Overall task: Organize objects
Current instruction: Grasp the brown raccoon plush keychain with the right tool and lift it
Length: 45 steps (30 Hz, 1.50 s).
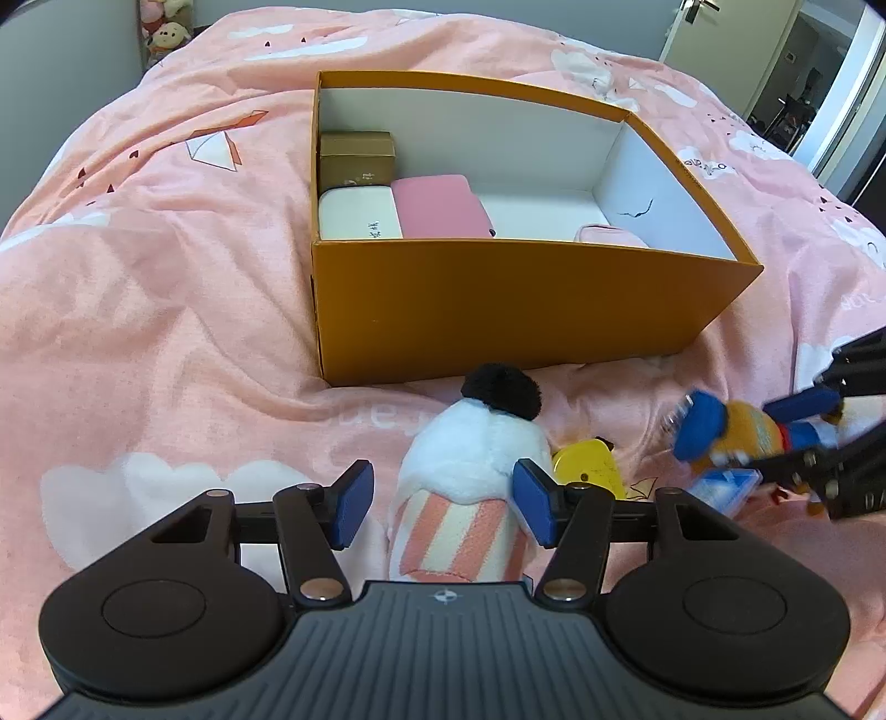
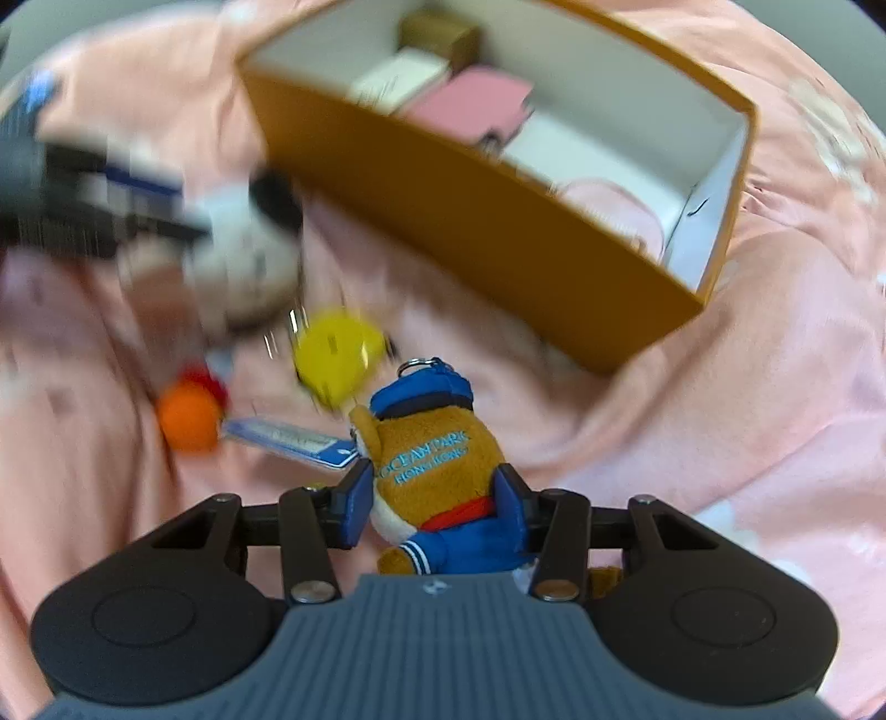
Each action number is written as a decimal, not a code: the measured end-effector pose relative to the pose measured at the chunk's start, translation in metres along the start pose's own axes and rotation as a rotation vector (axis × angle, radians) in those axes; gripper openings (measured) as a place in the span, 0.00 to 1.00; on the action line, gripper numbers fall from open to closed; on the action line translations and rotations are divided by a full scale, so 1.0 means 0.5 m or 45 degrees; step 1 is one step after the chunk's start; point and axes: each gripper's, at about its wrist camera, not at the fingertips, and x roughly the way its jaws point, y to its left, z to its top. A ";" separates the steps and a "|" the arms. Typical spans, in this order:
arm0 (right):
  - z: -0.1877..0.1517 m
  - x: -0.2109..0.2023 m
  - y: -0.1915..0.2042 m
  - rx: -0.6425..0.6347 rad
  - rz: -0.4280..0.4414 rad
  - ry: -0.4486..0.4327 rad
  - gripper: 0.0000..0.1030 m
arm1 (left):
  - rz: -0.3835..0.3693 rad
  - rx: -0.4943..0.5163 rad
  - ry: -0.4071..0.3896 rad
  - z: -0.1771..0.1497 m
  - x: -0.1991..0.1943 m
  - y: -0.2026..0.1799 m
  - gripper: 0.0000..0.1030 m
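Observation:
An open orange box (image 1: 498, 299) with white walls sits on the pink bed. It holds a gold box (image 1: 357, 158), a white case (image 1: 357, 219) and a pink case (image 1: 440, 207). My left gripper (image 1: 443, 507) is open around a white plush with pink stripes and a black pompom (image 1: 470, 454); its right pad touches the plush. My right gripper (image 2: 434, 501) is shut on a brown plush keychain (image 2: 432, 454) with a blue cap and lettering. That keychain also shows in the left wrist view (image 1: 736, 432). A yellow tape measure (image 1: 590, 465) lies between the plushes.
A blue card packet (image 2: 288, 440) and an orange ball toy (image 2: 188, 415) lie on the bedspread left of the keychain. The orange box (image 2: 498, 221) stands just beyond. Stuffed toys (image 1: 163, 33) sit at the far left corner. A doorway (image 1: 819, 83) is at the far right.

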 end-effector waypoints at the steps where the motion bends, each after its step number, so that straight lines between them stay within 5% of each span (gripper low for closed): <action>1: 0.006 -0.003 -0.004 0.061 0.025 -0.038 0.47 | -0.001 0.000 -0.002 0.000 0.001 0.000 0.65; 11: -0.002 0.060 -0.018 0.660 0.340 -0.214 0.49 | -0.029 -0.020 -0.005 -0.001 0.005 0.005 0.65; 17: -0.032 0.066 -0.038 0.831 0.324 -0.270 0.50 | -0.051 -0.031 -0.006 -0.002 0.009 0.003 0.65; 26: -0.036 0.018 -0.015 0.711 -0.008 -0.342 0.46 | -0.057 -0.044 -0.003 0.000 0.010 0.004 0.65; 30: -0.031 0.007 0.003 0.640 -0.062 -0.354 0.36 | -0.078 -0.062 0.001 0.001 0.009 0.009 0.65; 36: -0.035 -0.018 0.007 0.575 -0.054 -0.394 0.35 | -0.145 -0.088 0.024 0.004 0.005 0.015 0.64; 41: -0.025 -0.021 0.035 0.448 -0.074 -0.376 0.38 | -0.144 0.002 0.052 0.009 -0.012 -0.008 0.67; 45: -0.020 -0.006 0.056 0.338 -0.100 -0.336 0.46 | -0.126 0.164 0.055 0.010 -0.025 -0.043 0.79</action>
